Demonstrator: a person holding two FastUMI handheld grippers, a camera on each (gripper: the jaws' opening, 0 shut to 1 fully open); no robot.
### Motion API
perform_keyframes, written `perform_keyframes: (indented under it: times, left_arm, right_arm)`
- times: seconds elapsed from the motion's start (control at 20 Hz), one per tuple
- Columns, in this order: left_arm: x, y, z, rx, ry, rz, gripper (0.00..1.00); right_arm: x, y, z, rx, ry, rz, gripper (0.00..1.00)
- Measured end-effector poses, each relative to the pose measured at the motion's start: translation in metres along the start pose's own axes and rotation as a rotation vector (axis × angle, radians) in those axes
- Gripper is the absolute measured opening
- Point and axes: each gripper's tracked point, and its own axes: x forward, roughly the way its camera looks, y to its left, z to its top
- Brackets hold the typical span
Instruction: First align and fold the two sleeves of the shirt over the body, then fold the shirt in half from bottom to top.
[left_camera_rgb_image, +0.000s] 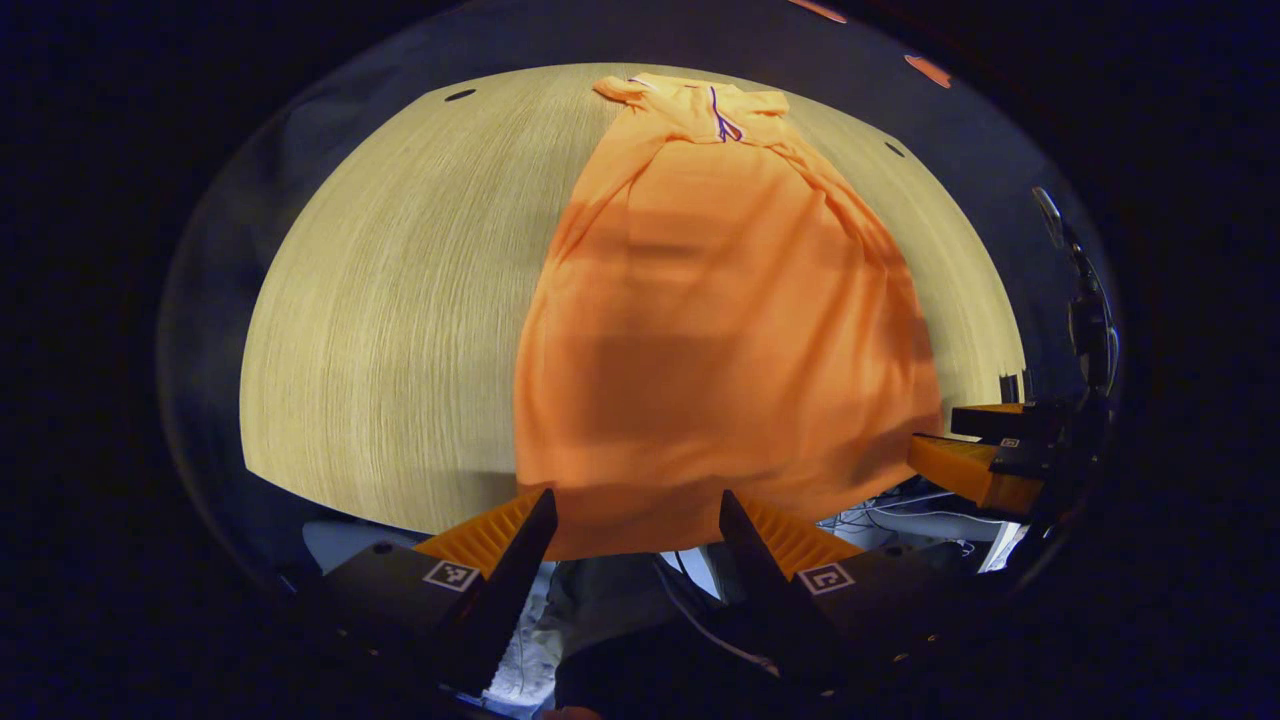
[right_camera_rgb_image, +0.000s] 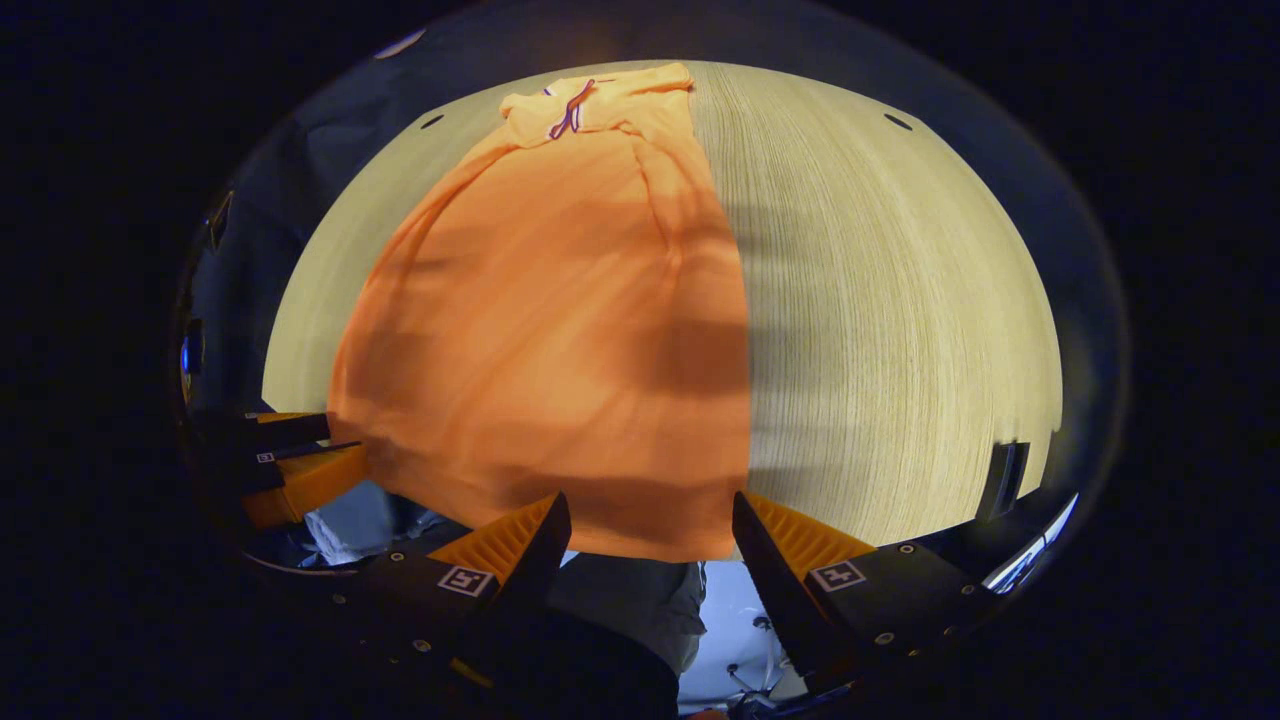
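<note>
1 shirt (left_camera_rgb_image: 720, 330), 1 table (left_camera_rgb_image: 400, 330), 2 tongs (left_camera_rgb_image: 638, 520) (right_camera_rgb_image: 650, 525) agape.

In the left gripper view, we see our left gripper (left_camera_rgb_image: 638, 522) at the bottom centre of the frame, its two fingers spread wide apart with nothing pinched between them. At the right edge of that frame, about two-thirds of the way down, our right gripper (left_camera_rgb_image: 985, 450) shows side-on; its two fingers lie one above the other with a gap between.

In the right gripper view, the right gripper (right_camera_rgb_image: 650, 528) sits at the bottom centre, fingers likewise spread wide. The left gripper (right_camera_rgb_image: 300, 455) appears at the lower left edge, parted.
</note>
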Motion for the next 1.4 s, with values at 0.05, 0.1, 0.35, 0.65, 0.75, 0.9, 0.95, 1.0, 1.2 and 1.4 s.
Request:
perform_keyframes:
  times: [0.05,0.1,0.35,0.65,0.75,0.9,0.95,1.0,1.2,1.4]
  left_arm:
    - [0.003,-0.001,-0.002,-0.005,0.000,0.001,0.99]
    - [0.007,0.001,-0.005,0.000,0.010,0.014,1.00]
    - [0.015,0.007,-0.008,0.052,0.019,0.082,0.97]
    - [0.017,0.007,-0.003,0.071,0.030,0.122,0.97]
    - [0.017,0.009,0.004,0.078,-0.003,0.129,0.72]
    - [0.020,0.004,0.009,0.109,-0.056,0.086,0.02]
    - [0.017,0.002,0.009,0.117,-0.056,0.067,0.01]
    - [0.018,0.002,0.008,0.109,-0.050,0.052,0.01]
    - [0.014,-0.003,0.015,0.039,-0.040,-0.006,0.01]
    - [-0.004,-0.010,0.035,0.029,-0.081,-0.047,0.01]
  right_arm:
    - [0.003,-0.002,-0.003,-0.017,0.006,-0.020,0.99]
    - [0.005,-0.002,-0.004,-0.031,0.007,-0.028,0.99]
    - [0.014,0.001,-0.008,-0.038,0.030,-0.044,0.99]
    - [0.016,0.006,-0.007,-0.025,0.047,-0.045,0.94]
    - [0.016,0.008,-0.008,-0.026,0.038,-0.036,0.64]
    - [0.016,0.012,-0.007,0.021,0.046,0.009,0.19]
    - [0.015,0.011,-0.007,0.036,0.033,0.028,0.08]
    - [0.014,0.012,-0.007,0.042,0.031,0.040,0.07]
    - [0.006,0.016,0.000,0.023,0.009,0.052,0.07]
    - [-0.011,0.014,0.022,0.016,-0.043,0.059,0.07]
